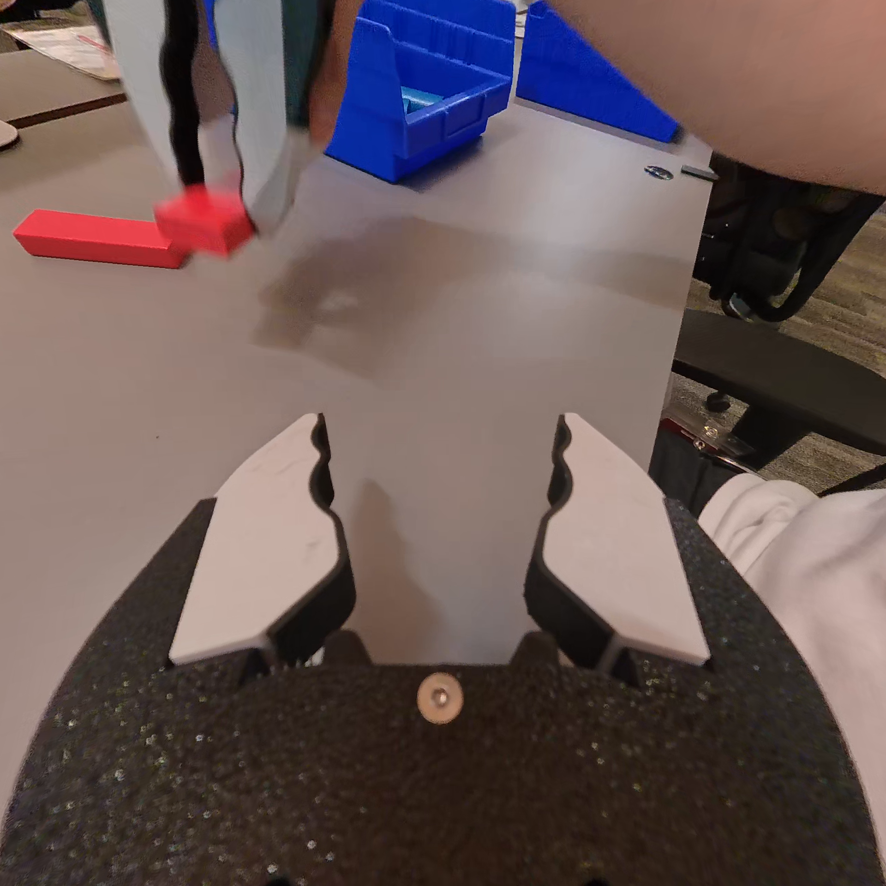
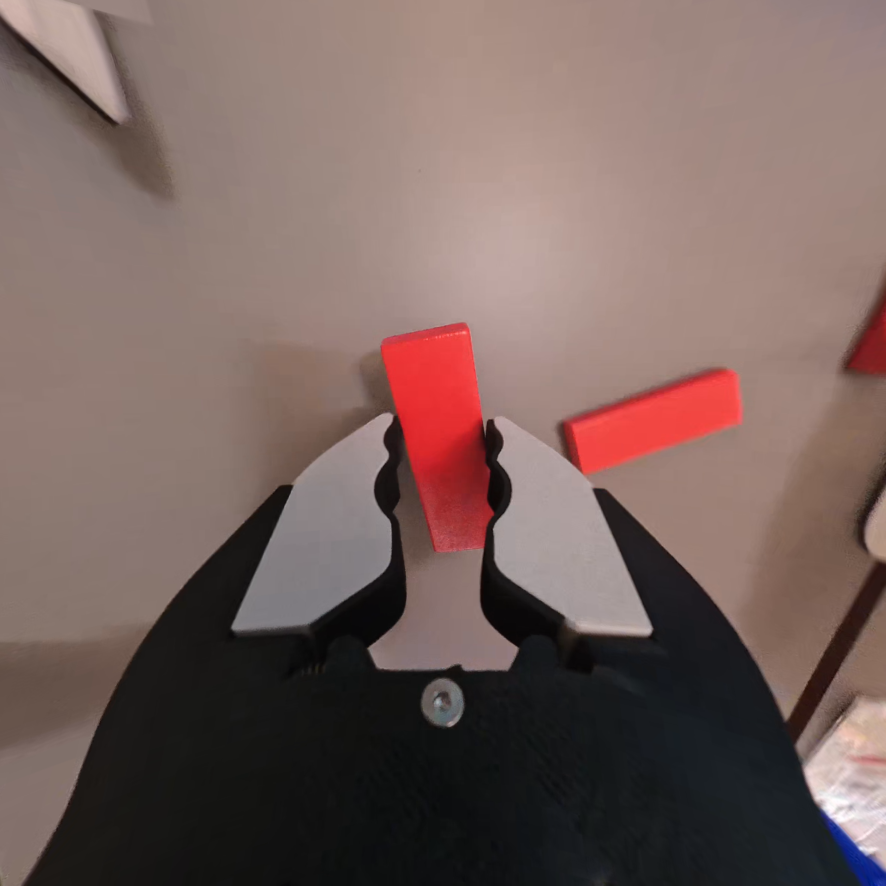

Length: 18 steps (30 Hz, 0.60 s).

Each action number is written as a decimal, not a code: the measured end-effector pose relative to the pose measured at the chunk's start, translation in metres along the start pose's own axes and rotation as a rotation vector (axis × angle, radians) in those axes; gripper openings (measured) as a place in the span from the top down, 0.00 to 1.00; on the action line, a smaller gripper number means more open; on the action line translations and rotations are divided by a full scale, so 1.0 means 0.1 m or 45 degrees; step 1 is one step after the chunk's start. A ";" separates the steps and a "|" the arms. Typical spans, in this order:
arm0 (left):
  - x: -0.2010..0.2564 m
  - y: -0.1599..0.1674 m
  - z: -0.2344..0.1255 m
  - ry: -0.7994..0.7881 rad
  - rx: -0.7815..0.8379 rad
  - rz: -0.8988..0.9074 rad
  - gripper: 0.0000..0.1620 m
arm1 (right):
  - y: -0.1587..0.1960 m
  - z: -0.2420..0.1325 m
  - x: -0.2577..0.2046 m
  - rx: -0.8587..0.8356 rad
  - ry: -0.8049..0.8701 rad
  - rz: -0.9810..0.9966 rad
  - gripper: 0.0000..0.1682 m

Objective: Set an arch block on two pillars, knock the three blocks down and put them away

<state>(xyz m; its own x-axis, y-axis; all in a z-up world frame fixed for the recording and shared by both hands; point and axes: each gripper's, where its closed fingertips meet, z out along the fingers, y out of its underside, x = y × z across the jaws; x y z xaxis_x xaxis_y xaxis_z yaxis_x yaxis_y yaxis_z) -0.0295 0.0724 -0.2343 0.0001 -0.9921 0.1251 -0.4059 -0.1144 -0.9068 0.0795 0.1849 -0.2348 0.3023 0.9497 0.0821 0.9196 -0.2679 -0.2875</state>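
Observation:
My right gripper (image 2: 438, 424) is shut on a red rectangular block (image 2: 434, 407), gripping its long sides, with the block pointing forward over the grey table (image 2: 431, 192). A second red block (image 2: 652, 419) lies flat on the table just to its right. In the left wrist view the right gripper (image 1: 225, 196) shows blurred at the upper left, holding its red block (image 1: 201, 225) next to the lying block (image 1: 96, 237). My left gripper (image 1: 441, 422) is open and empty above the bare table (image 1: 431, 311), well short of the blocks.
Two blue plastic bins (image 1: 422, 96) (image 1: 589, 81) stand at the table's far side. A person's arm (image 1: 719, 72) crosses the upper right. The table's right edge (image 1: 681, 287) drops to a black chair (image 1: 791, 374) and a bag. Another red piece (image 2: 870, 345) shows at the right edge.

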 end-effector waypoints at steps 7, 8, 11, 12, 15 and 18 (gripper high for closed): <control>0.00 -0.01 -0.01 -0.009 0.010 -0.002 0.46 | 0.99 -1.27 0.44 0.123 0.377 0.572 0.80; 0.00 -0.02 -0.01 -0.004 0.015 -0.002 0.46 | 1.20 -1.39 0.47 0.123 0.429 0.673 0.80; 0.03 -0.06 -0.01 0.005 0.030 -0.003 0.46 | 1.79 -1.51 0.42 0.115 0.465 1.007 0.80; 0.04 -0.06 -0.01 0.005 0.033 -0.001 0.46 | 1.98 -1.49 0.37 0.093 0.461 1.096 0.80; 0.04 -0.09 -0.02 -0.003 0.039 0.005 0.46 | 2.48 -1.30 0.16 -0.043 0.425 1.275 0.80; 0.05 -0.10 -0.03 -0.010 0.038 0.011 0.46 | 2.76 -1.11 0.04 -0.118 0.394 1.366 0.80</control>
<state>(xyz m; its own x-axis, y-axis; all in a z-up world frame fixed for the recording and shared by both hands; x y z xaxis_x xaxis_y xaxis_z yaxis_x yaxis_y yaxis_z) -0.0281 0.0691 -0.2237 0.0042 -0.9935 0.1141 -0.3782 -0.1072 -0.9195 0.3620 0.0966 -0.2079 0.9873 0.1419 0.0718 0.1565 -0.9469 -0.2809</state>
